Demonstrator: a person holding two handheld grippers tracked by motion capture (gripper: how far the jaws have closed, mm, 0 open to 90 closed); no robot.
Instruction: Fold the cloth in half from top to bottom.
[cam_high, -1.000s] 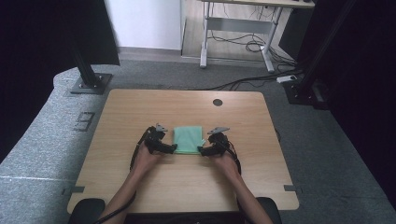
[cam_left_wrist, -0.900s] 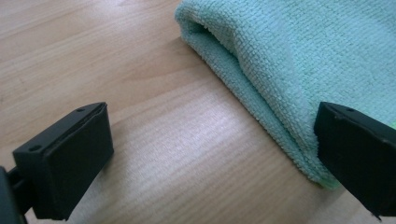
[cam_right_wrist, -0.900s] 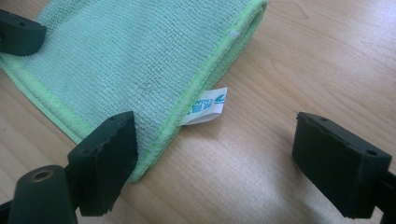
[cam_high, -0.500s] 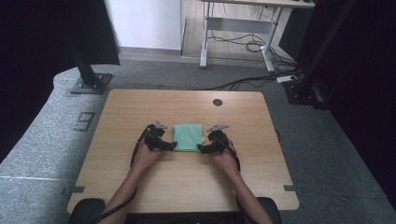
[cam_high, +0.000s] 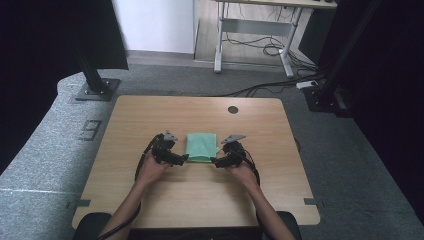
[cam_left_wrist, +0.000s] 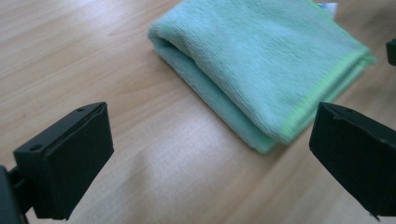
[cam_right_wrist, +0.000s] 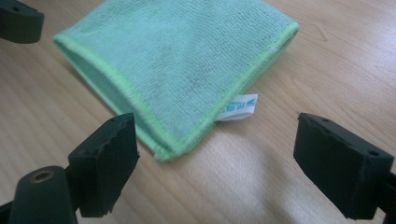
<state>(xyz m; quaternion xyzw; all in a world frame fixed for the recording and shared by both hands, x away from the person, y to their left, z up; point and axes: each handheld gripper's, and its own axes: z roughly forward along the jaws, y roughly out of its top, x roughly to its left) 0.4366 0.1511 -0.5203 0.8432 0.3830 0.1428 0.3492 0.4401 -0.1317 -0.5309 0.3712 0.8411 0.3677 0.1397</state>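
Hovering at the near corners of a folded green cloth (cam_high: 201, 147), both grippers stand with jaws apart and nothing between them. The left gripper (cam_high: 183, 159) sits at about 8 o'clock from the cloth's middle, its jaws (cam_left_wrist: 205, 154) spread wide with the cloth's near corner just ahead of them, toward 1 o'clock in its own view. The right gripper (cam_high: 214, 161) sits at about 5 o'clock from the cloth, jaws (cam_right_wrist: 215, 163) equally wide, the hemmed corner and a small white label (cam_right_wrist: 239, 107) just ahead of them.

The step in hand looks like the approach to a two-handed pick-up of the cloth by those near corners, perhaps to unfold it or fold it again; which one I can't say. Next, each gripper likely has to ease forward and down until a corner lies between its jaws, then close on the layers. How many layers each corner carries is hard to read.

Both forearms come in from 6 o'clock, hands angled inward, grippers low over the table (cam_high: 150, 115). The cloth lies flat near the table's middle.
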